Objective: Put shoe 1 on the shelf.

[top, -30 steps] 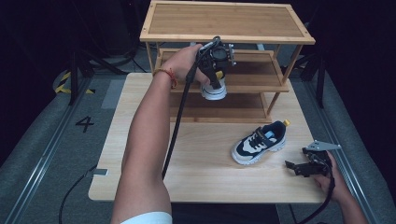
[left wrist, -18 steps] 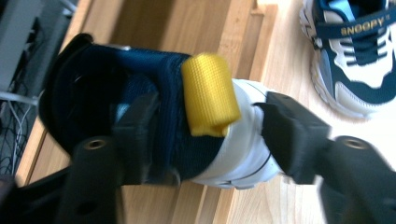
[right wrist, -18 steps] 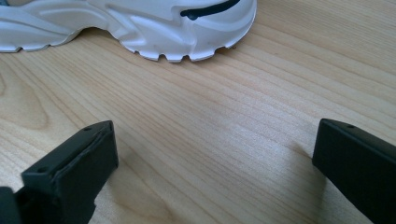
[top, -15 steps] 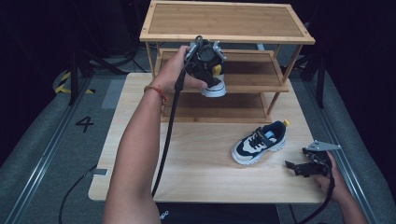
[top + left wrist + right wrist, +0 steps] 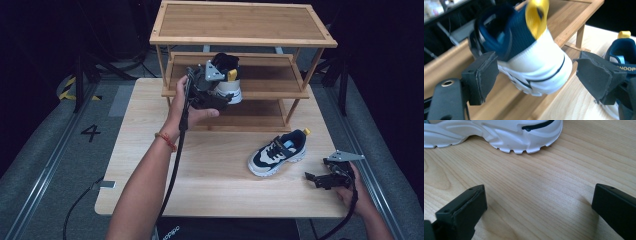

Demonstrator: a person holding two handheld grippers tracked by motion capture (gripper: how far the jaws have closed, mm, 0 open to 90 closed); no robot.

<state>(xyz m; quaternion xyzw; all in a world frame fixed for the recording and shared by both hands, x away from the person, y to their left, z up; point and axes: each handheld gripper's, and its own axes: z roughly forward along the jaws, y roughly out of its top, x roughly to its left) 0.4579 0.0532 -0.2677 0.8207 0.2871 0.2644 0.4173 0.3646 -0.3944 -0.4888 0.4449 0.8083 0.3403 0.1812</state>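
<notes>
One shoe was set on the rack's middle shelf, between the spread, released left gripper jaws; the right gripper, likewise released, was rested beside another shoe.

Two sneakers, one on the shelf and one on the table; one wooden rack.
</notes>
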